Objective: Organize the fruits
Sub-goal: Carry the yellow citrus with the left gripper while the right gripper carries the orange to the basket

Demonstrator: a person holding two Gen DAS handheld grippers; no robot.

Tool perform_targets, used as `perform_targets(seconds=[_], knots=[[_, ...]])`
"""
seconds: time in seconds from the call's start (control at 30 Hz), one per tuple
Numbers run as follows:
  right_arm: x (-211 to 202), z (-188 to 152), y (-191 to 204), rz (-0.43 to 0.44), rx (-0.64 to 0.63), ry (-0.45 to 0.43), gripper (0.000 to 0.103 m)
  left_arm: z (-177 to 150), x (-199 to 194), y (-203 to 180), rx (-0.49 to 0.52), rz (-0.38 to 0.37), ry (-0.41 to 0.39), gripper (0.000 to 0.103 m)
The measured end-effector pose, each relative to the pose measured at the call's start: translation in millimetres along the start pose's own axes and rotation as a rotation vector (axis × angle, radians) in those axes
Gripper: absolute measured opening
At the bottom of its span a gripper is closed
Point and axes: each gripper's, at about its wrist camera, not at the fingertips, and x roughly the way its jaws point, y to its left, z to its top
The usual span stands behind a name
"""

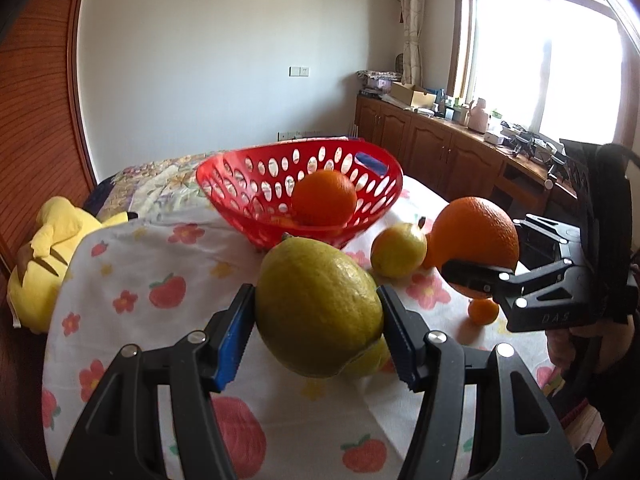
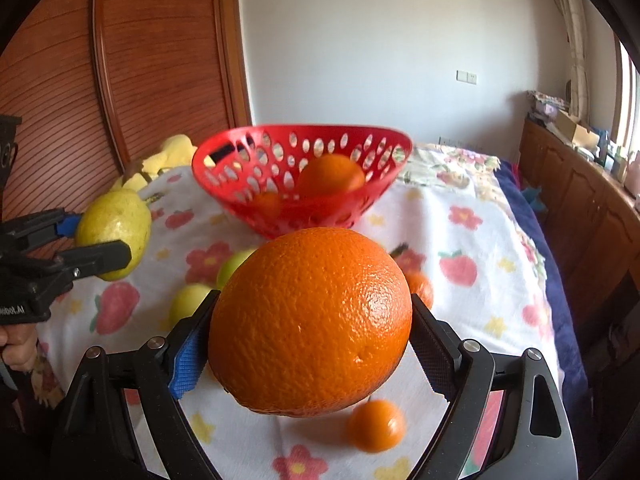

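My left gripper (image 1: 316,312) is shut on a yellow-green pear (image 1: 316,308), held clear of the floral cloth (image 1: 160,264). To its right, my right gripper (image 1: 476,252) is shut on a large orange (image 1: 476,236). The right wrist view shows this orange (image 2: 310,320) filling my right gripper (image 2: 310,332), with the pear (image 2: 114,228) in my left gripper (image 2: 100,236) at the left edge. Behind both stands a red perforated basket (image 1: 224,176) with an orange (image 1: 324,198) inside. Loose on the cloth lie another pear (image 1: 398,254) and a small mandarin (image 2: 376,426).
A yellow plush toy (image 1: 52,248) lies at the cloth's left edge. Wooden cabinets (image 1: 440,148) with clutter on top run along the right under the window. A wooden slatted door (image 2: 60,100) stands at the left. A person's hand (image 2: 16,344) grips the left handle.
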Motion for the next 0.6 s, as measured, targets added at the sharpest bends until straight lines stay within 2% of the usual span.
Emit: perform_targets(seconds=[0.27,0.6], knots=[[5.3,36.3,-9.9,0.015,-0.027,-0.016,0.09,31.0,14.4,12.0,0.006,0.0,-0.027,0.061],[32.4,84.2,-22.1,0.049,-0.074,-0.01,0.09,65.6,52.2,31.6,-0.002,0.017,-0.013,0.061]])
